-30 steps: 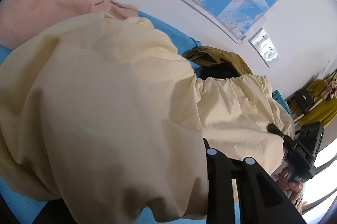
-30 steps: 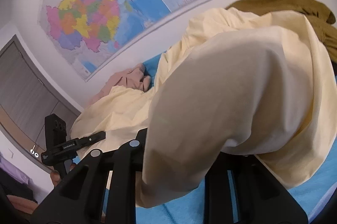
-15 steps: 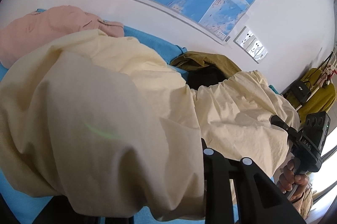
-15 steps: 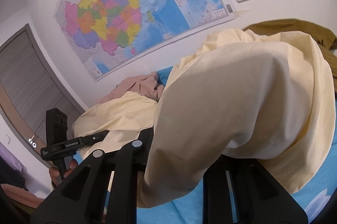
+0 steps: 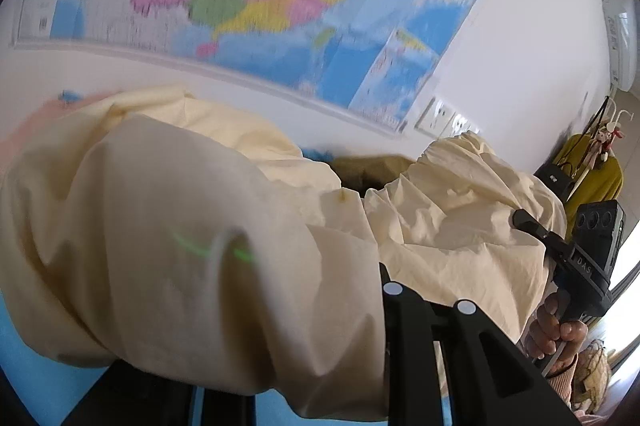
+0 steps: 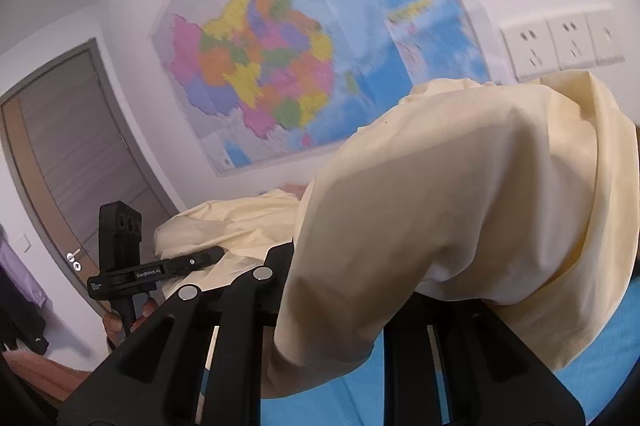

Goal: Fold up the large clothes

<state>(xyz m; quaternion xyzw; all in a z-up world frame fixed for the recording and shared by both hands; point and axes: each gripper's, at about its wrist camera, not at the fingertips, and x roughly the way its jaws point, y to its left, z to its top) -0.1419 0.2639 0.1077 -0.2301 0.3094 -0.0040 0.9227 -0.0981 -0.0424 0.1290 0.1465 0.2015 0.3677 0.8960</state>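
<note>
Cream garment (image 5: 224,226), soft, light and floppy, drapes from both tools: left tool (image 6: 218,254) and right tool (image 5: 520,218) each pinch an edge; gathered hems offer surest hold.

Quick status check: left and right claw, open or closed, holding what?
Left claw: closed on the pale yellow cotton garment.
Right claw: closed on the same garment.

a pale cream-yellow garment (image 5: 208,226) of thin, creased cotton, bunched and raised above the blue surface, draped in a sagging span with a gathered hem at one end.
</note>
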